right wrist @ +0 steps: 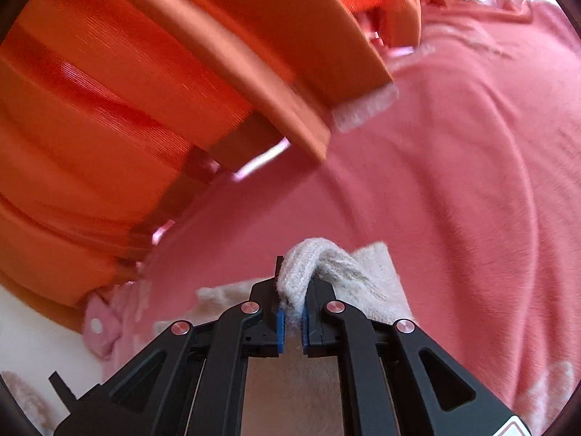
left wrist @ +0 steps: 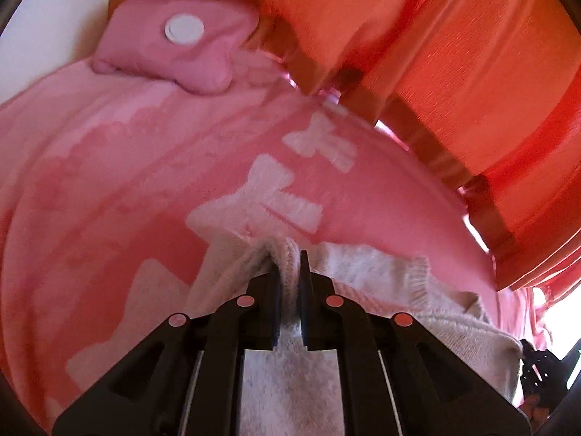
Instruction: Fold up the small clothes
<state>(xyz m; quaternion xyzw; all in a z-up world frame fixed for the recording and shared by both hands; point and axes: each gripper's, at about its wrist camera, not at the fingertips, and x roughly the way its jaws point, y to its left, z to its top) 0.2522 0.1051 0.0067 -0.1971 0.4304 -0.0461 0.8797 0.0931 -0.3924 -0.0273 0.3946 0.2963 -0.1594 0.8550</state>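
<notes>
**Operator:** Where did the cream fuzzy knitted garment [left wrist: 381, 276] lie relative to each claw?

**Technician:** Directly at the tips. The left claw [left wrist: 289, 283] was closed narrow on a ribbed hem; the right claw [right wrist: 292, 305] likewise pinched a ribbed edge [right wrist: 312, 265]. The garment lay low over the pink star-patterned blanket [left wrist: 145, 181], its long axis apparently running from claw to claw. Neither was nearer.

**Operator:** Appearance?

**Technician:** Soft, bunched, unfolded, by my judgement.

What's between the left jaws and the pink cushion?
In the left wrist view, the left gripper is shut on the white knit; beyond it only pink blanket with white bows up to the cushion.
</notes>
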